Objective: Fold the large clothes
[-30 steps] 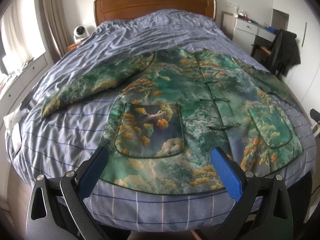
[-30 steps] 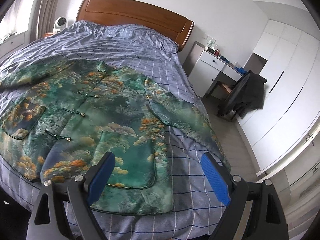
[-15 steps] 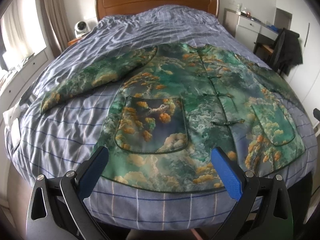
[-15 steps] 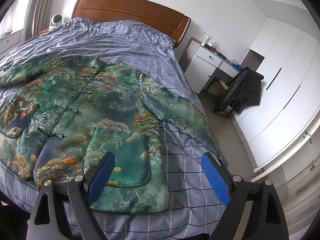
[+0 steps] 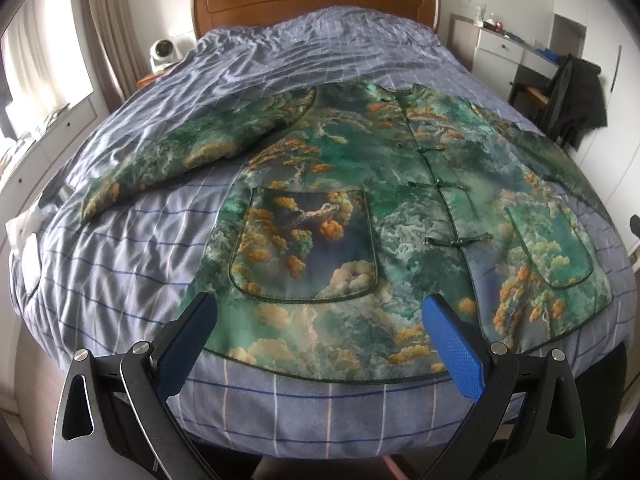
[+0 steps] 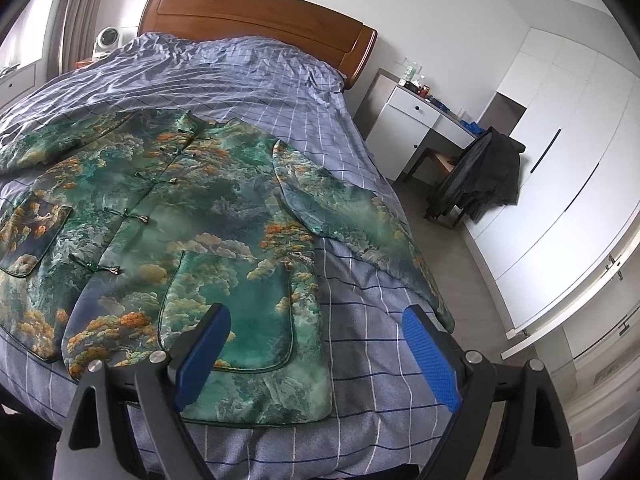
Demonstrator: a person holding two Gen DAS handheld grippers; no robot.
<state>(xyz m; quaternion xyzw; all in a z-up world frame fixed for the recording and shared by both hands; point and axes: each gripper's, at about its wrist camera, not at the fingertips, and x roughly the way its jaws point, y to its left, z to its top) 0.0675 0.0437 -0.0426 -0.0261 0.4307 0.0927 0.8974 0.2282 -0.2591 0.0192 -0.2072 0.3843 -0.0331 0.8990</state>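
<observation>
Just ahead of the left gripper (image 5: 320, 344) and right gripper (image 6: 316, 354), both spread wide and empty, the green jacket (image 5: 400, 216) lies flat, untouched, on the checked bedspread (image 5: 120, 264)

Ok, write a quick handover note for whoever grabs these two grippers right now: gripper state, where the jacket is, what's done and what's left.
Left gripper: open, holding nothing, hovering over the jacket's hem at the foot of the bed.
Right gripper: open, holding nothing, hovering over the jacket's lower corner on your right.
Jacket: spread flat, front up and buttoned, on the checked bedspread; both sleeves lie out to the sides, the one on your right trailing towards the bed's edge.
Done: the jacket is laid out.
Left: all folds. Probably sleeves in first, then the body.
</observation>
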